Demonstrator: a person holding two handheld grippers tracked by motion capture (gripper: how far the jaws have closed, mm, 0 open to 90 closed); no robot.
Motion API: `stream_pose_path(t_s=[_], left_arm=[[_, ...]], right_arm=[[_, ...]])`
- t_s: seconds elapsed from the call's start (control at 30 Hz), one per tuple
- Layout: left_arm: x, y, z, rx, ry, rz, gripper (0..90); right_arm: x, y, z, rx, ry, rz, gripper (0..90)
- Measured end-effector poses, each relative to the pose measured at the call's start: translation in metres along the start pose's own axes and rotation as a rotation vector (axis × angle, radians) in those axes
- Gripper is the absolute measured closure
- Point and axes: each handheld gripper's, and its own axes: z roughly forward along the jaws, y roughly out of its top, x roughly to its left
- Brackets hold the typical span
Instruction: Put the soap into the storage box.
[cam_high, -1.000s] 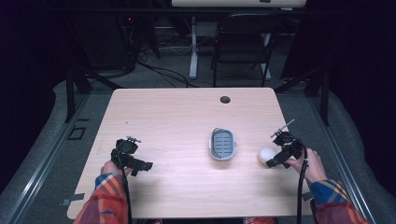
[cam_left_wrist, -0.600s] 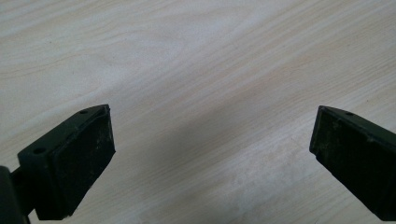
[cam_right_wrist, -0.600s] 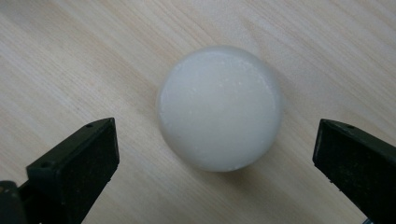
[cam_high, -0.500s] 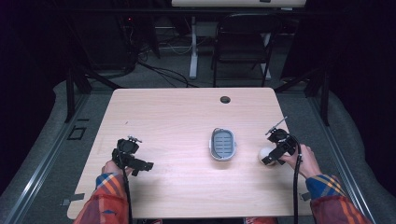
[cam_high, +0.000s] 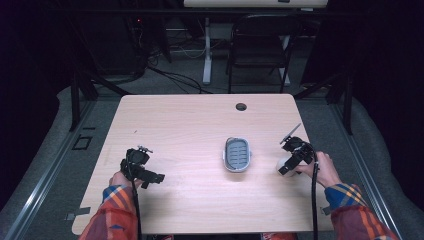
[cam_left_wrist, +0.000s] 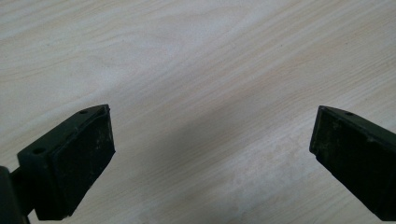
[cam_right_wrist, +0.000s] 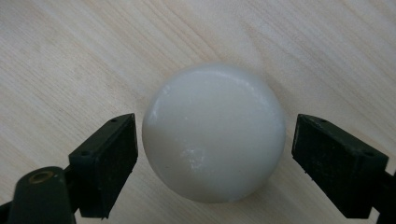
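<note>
White soap (cam_right_wrist: 214, 133) lies on the table (cam_high: 190, 125) between the jaws of the right gripper (cam_right_wrist: 215, 156), just right of the soap dish (cam_high: 237, 154).

Round, glossy, likely firm but slick; probably light. Best hold looks to be across its widest part, pads square on opposite sides, or it may squirt out. The right jaws have just been closing around it; narrow gaps show, no pinch yet. Left gripper (cam_left_wrist: 212, 154) jaws spread wide over bare wood, well apart.
</note>
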Motion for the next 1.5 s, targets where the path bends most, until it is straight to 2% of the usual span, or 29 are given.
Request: stream_pose_path(t_s=[0.1, 0.17, 0.2, 0.23, 0.27, 0.3, 0.37, 0.4, 0.43, 0.47, 0.5, 0.53, 0.57, 0.63, 0.67, 0.7, 0.77, 0.83, 0.93, 0.97, 1.03, 1.13, 1.17, 1.2, 1.23, 1.27, 1.3, 1.43, 1.5], left_arm=[[0.000, 0.000, 0.001, 0.006, -0.002, 0.004, 0.0], [0.000, 0.001, 0.001, 0.004, -0.004, 0.008, 0.0], [0.000, 0.001, 0.001, 0.004, -0.004, 0.008, 0.0], [0.000, 0.000, 0.000, 0.007, -0.003, 0.010, 0.0], [0.000, 0.000, 0.000, 0.005, -0.002, 0.007, 0.0], [0.000, 0.000, 0.000, 0.005, 0.001, 0.004, 0.0], [-0.001, -0.002, -0.003, -0.002, 0.007, -0.002, 0.0], [-0.002, -0.003, -0.005, -0.013, 0.005, -0.006, 0.0], [-0.004, -0.004, -0.008, -0.031, 0.008, -0.006, 0.0], [-0.004, -0.004, -0.008, -0.031, 0.008, -0.006, 0.0], [-0.007, -0.008, -0.014, -0.068, 0.010, -0.018, 0.1], [-0.007, -0.008, -0.014, -0.068, 0.010, -0.018, 0.1], [-0.008, -0.009, -0.018, -0.082, 0.015, -0.016, 0.1], [-0.008, -0.014, -0.025, -0.135, 0.019, -0.040, 0.1], [-0.008, -0.014, -0.025, -0.135, 0.019, -0.040, 0.1], [-0.009, -0.017, -0.029, -0.159, 0.022, -0.067, 0.1], [-0.011, -0.022, -0.033, -0.185, 0.006, -0.081, 0.1], [-0.012, -0.024, -0.035, -0.193, 0.006, -0.076, 0.1], [-0.013, -0.025, -0.036, -0.199, -0.002, -0.073, 0.0], [-0.012, -0.024, -0.033, -0.178, -0.008, -0.073, 0.0], [-0.012, -0.023, -0.031, -0.165, -0.017, -0.069, 0.0], [-0.012, -0.022, -0.029, -0.159, -0.019, -0.065, 0.0], [-0.012, -0.021, -0.028, -0.152, -0.023, -0.058, 0.0], [-0.012, -0.021, -0.028, -0.152, -0.023, -0.058, 0.0], [-0.012, -0.020, -0.028, -0.149, -0.024, -0.056, 0.0], [-0.011, -0.020, -0.028, -0.150, -0.025, -0.055, 0.0], [-0.011, -0.020, -0.028, -0.151, -0.023, -0.052, 0.0], [-0.011, -0.020, -0.028, -0.155, -0.025, -0.054, 0.0], [-0.011, -0.019, -0.028, -0.154, -0.026, -0.052, 0.0]], right_arm=[[0.001, 0.001, 0.003, -0.008, -0.002, 0.021, 15.8], [0.000, 0.004, 0.002, 0.031, -0.011, -0.006, 16.8], [0.000, 0.004, 0.002, 0.031, -0.011, -0.006, 16.8], [0.002, 0.002, 0.005, -0.004, -0.003, 0.023, 17.2], [0.003, 0.002, 0.007, -0.012, -0.003, 0.031, 18.1], [0.001, 0.005, 0.005, 0.038, -0.010, -0.004, 18.9], [0.003, 0.005, 0.007, 0.026, -0.010, 0.009, 20.1], [0.003, 0.006, 0.007, 0.039, -0.018, -0.008, 21.1], [0.005, 0.005, 0.010, 0.015, -0.013, 0.014, 22.2], [0.005, 0.005, 0.010, 0.015, -0.013, 0.014, 22.2], [0.004, 0.007, 0.009, 0.067, -0.031, -0.022, 22.5], [0.004, 0.007, 0.009, 0.067, -0.031, -0.022, 22.5], [0.007, 0.005, 0.014, 0.015, -0.020, 0.019, 22.6], [0.004, 0.009, 0.009, 0.105, -0.040, -0.046, 22.8], [0.005, 0.009, 0.010, 0.094, -0.040, -0.038, 22.9], [0.005, 0.009, 0.011, 0.083, -0.039, -0.030, 22.9], [0.005, 0.009, 0.010, 0.085, -0.041, -0.030, 23.0], [0.005, 0.009, 0.010, 0.088, -0.042, -0.031, 23.1], [0.006, 0.009, 0.010, 0.079, -0.047, -0.030, 23.3], [0.010, 0.006, 0.015, 0.015, -0.049, 0.006, 23.3], [0.009, 0.008, 0.011, 0.053, -0.069, -0.023, 23.4], [0.009, 0.007, 0.010, 0.035, -0.052, -0.011, 23.4], [0.008, 0.009, 0.004, 0.073, -0.063, -0.042, 23.4], [0.009, 0.008, 0.005, 0.041, -0.053, -0.020, 23.4], [0.009, 0.009, 0.003, 0.054, -0.056, -0.038, 23.4], [0.011, 0.008, 0.003, 0.028, -0.052, -0.019, 23.4], [0.011, 0.009, 0.000, 0.039, -0.056, -0.034, 23.4], [0.014, 0.010, -0.006, 0.021, -0.059, -0.035, 23.4], [0.015, 0.011, -0.009, 0.035, -0.059, -0.046, 23.4]])
